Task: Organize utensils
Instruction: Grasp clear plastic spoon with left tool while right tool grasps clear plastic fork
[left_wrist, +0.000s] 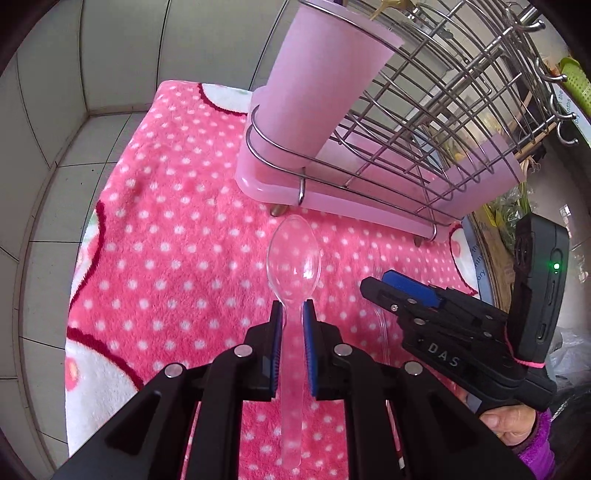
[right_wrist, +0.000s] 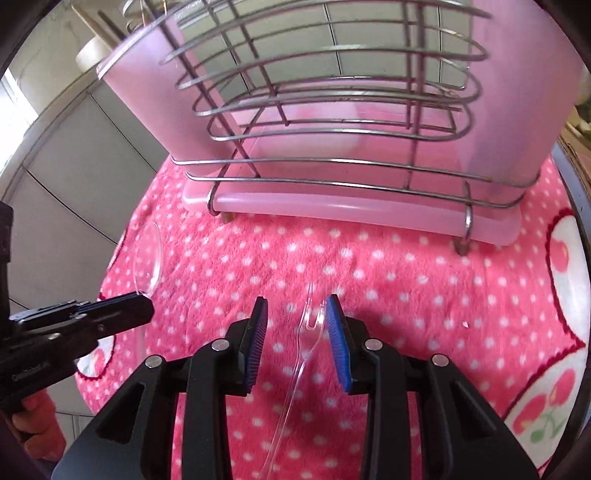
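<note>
The cloth (left_wrist: 177, 221) over the tabletop is bright pink fleece dotted with small white spots, broken by white patches edged in dark red; at the lower right of the right wrist view one patch carries pink cherries on green stems. The utensil rack (left_wrist: 424, 122) is bare silver wire on a pale pink tray (left_wrist: 332, 199), with a pale pink cup (left_wrist: 321, 85) at its end. The spoon (left_wrist: 293, 258) and fork (right_wrist: 308, 332) are clear, colourless plastic. Both grippers, left (left_wrist: 293, 314) and right (right_wrist: 297, 314), are black with blue pads. A sleeve (left_wrist: 535, 443) at lower right is purple.
</note>
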